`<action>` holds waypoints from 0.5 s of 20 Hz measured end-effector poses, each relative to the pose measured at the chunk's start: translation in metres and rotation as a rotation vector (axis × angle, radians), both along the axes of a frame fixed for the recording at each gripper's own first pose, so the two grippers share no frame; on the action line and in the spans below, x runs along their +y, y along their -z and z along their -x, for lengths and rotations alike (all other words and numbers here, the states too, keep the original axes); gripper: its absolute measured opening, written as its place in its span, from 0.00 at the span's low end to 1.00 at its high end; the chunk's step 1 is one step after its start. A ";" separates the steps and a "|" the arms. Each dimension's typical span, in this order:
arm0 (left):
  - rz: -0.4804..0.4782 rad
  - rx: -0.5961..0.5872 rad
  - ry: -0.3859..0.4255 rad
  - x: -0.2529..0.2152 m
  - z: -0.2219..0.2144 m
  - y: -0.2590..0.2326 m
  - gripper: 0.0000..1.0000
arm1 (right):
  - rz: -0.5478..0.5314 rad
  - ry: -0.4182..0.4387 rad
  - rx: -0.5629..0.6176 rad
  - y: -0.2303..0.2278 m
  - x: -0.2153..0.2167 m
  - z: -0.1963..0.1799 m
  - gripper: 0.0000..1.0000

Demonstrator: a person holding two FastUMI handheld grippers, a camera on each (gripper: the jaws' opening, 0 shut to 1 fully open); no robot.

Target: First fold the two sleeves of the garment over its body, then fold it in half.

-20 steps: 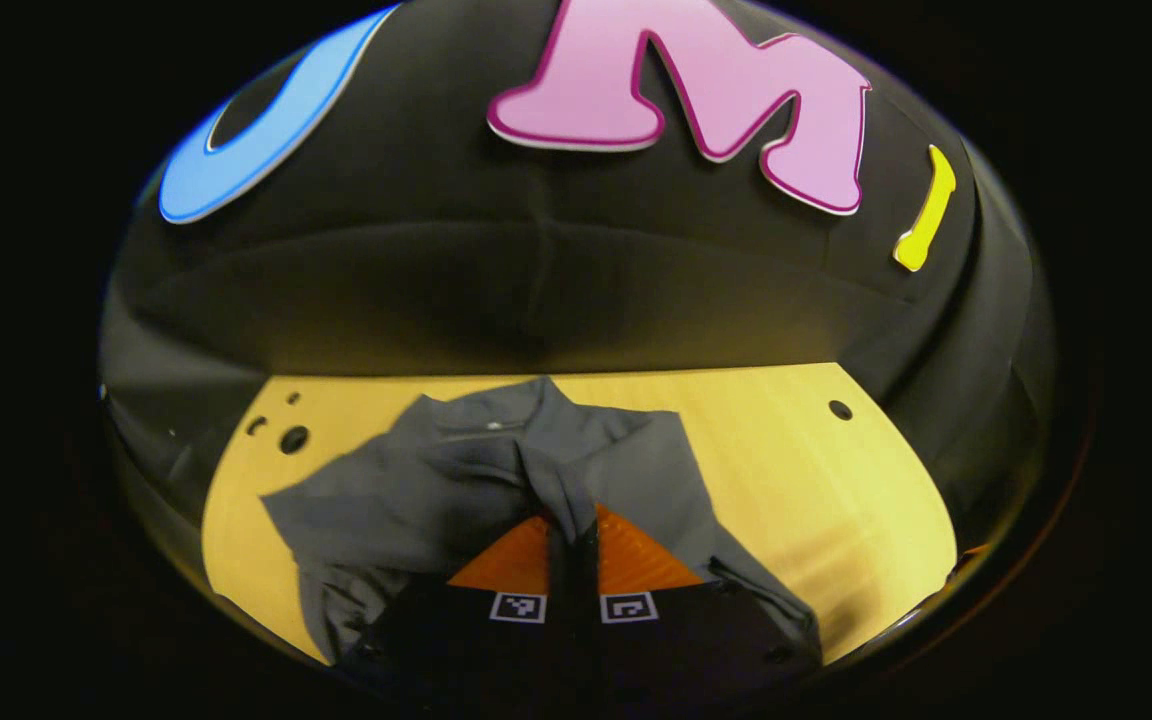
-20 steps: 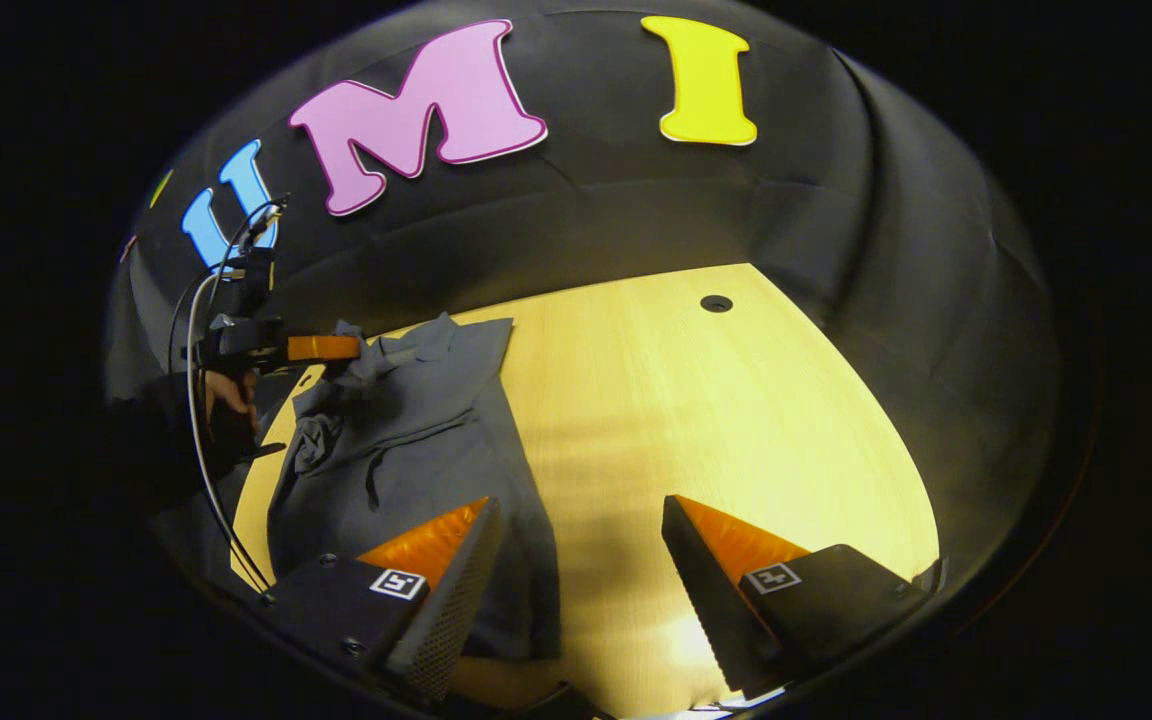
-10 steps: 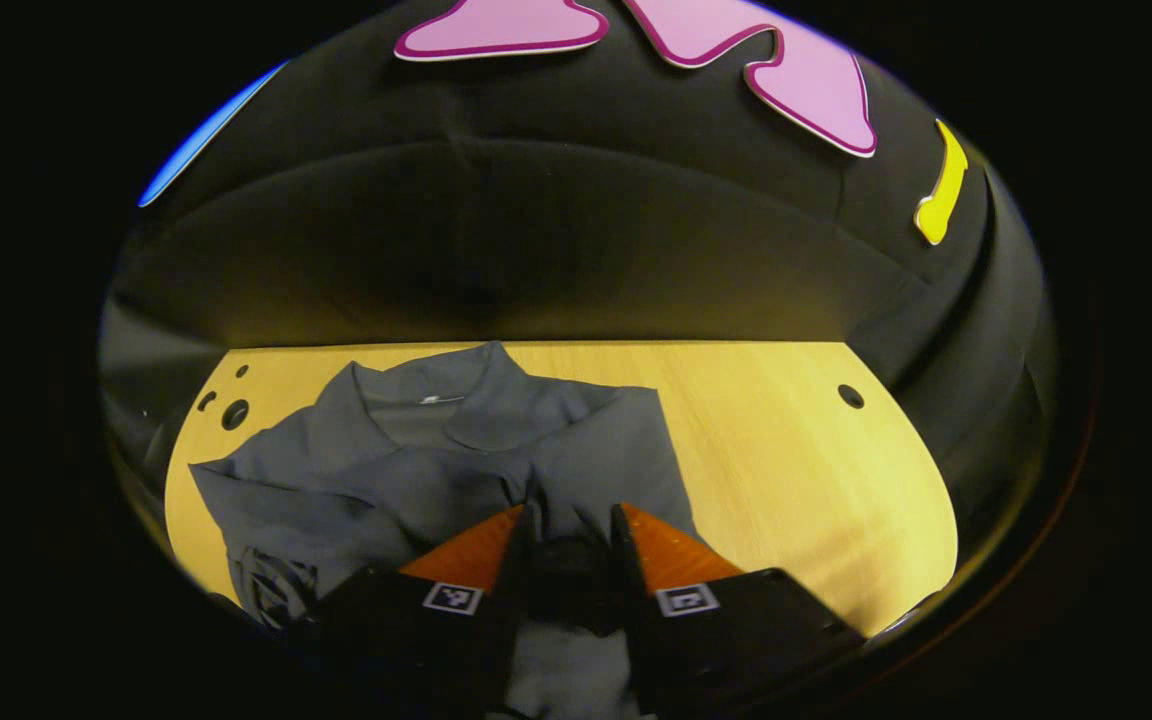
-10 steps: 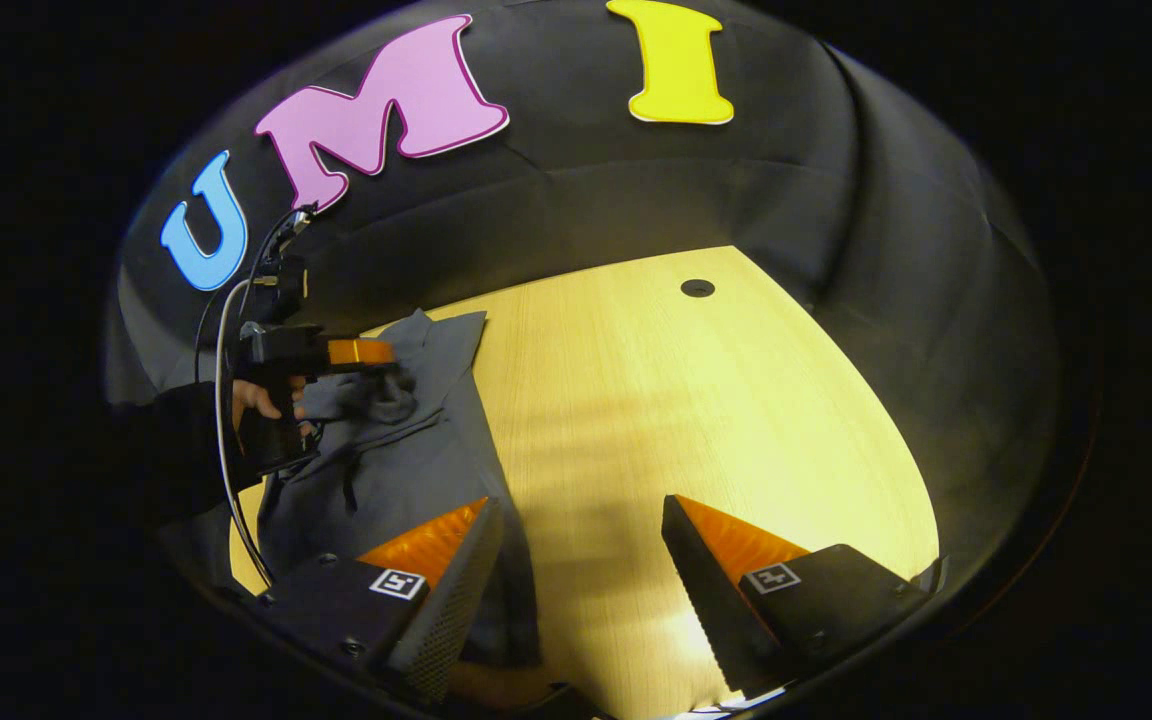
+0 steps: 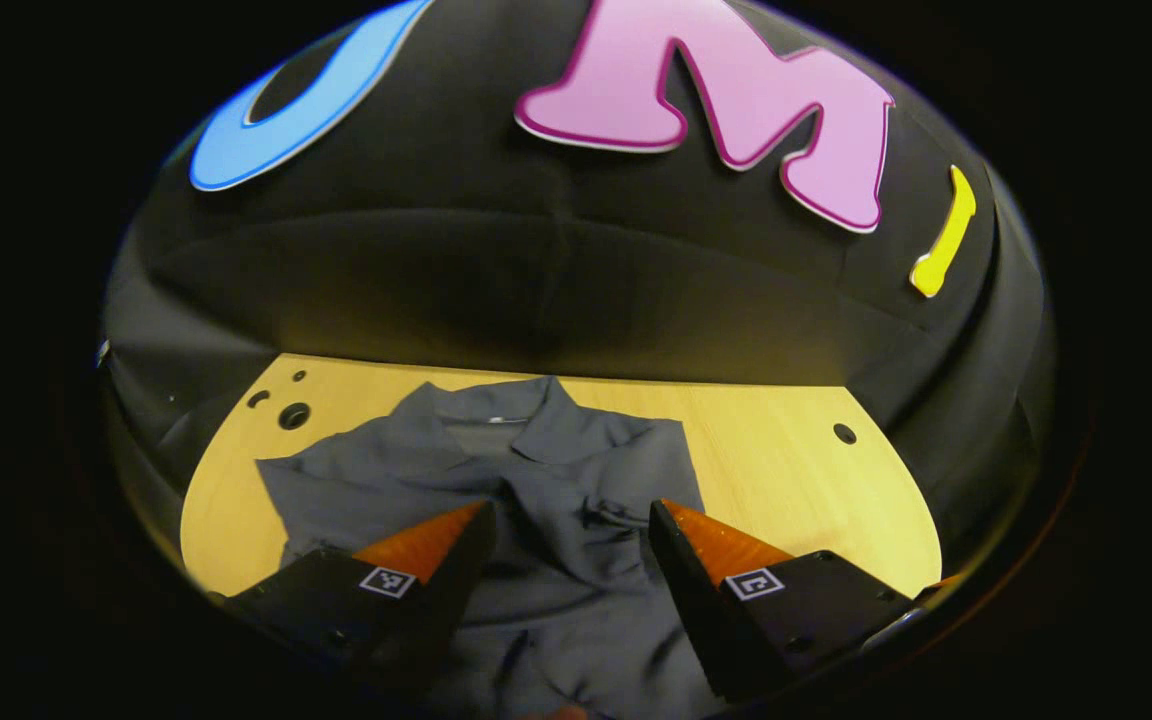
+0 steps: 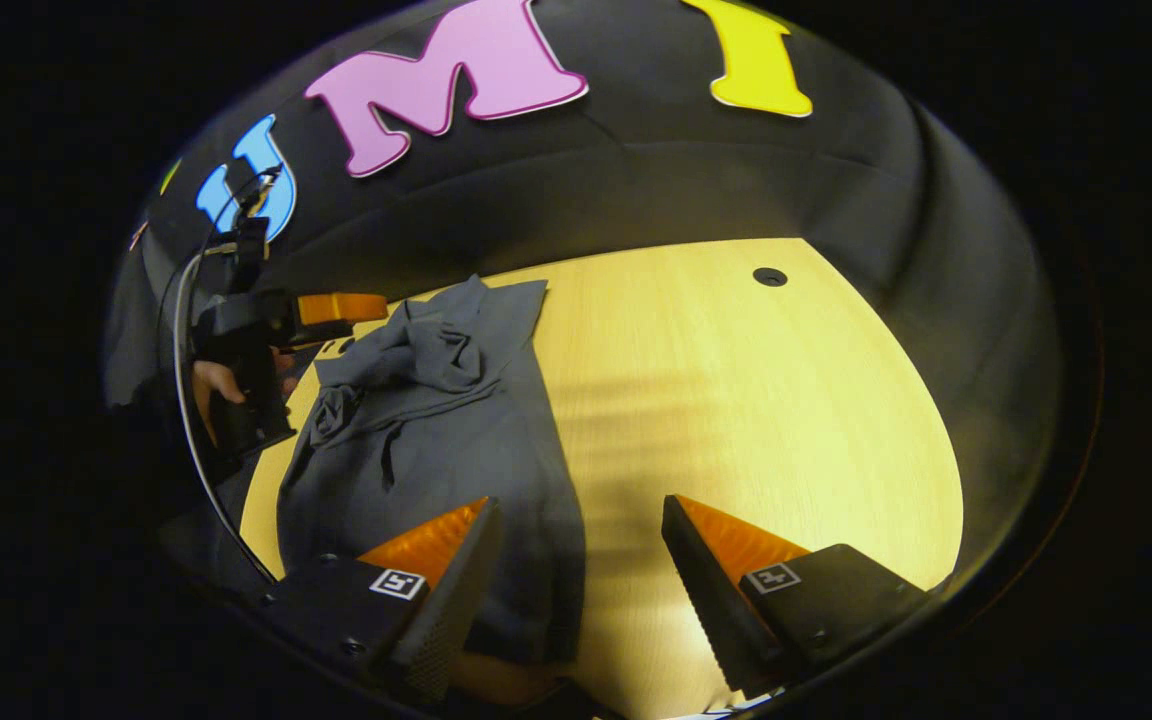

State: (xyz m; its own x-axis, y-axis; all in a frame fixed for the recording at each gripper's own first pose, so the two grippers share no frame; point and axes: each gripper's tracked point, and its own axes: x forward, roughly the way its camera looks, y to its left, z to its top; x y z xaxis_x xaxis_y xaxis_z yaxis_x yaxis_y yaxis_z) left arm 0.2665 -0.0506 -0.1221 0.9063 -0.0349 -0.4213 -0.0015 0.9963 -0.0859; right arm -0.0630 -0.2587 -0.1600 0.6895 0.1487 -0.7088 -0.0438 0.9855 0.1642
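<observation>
A grey collared garment lies on the wooden table, its collar toward the far wall. Both sleeves rest bunched over its body. In the left gripper view, my left gripper hangs open just above the garment's middle, holding nothing. The right gripper view shows the left gripper held by a hand at the garment's left side. My right gripper is open, low over the garment's near right edge, with bare table between its fingers.
The table has round holes at its far left corner and far right. Bare wood spreads to the right of the garment. A cable hangs from the left gripper.
My left gripper was shut on a sleeve, carried it over the body, then opened and let it go. It has pulled back a little. My right gripper stayed open.
</observation>
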 end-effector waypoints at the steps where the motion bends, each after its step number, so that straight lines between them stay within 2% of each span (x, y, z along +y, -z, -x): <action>1: -0.005 -0.009 -0.006 0.012 0.018 -0.001 0.96 | 0.006 -0.011 0.004 0.002 0.005 0.002 0.99; 5: -0.127 -0.004 -0.063 0.079 0.101 0.013 0.96 | 0.016 -0.053 0.066 0.017 0.029 0.020 0.99; 10: -0.100 0.083 -0.119 0.128 0.199 0.058 0.96 | 0.049 -0.097 0.135 0.039 0.050 0.050 0.99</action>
State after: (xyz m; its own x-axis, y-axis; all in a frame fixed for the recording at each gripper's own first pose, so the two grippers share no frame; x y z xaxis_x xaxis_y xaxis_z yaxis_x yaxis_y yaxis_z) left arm 0.0677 0.0770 -0.1801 0.8636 0.1164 -0.4906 -0.1227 0.9923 0.0193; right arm -0.1129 -0.2083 -0.1988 0.5717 0.1731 -0.8020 -0.1204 0.9846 0.1267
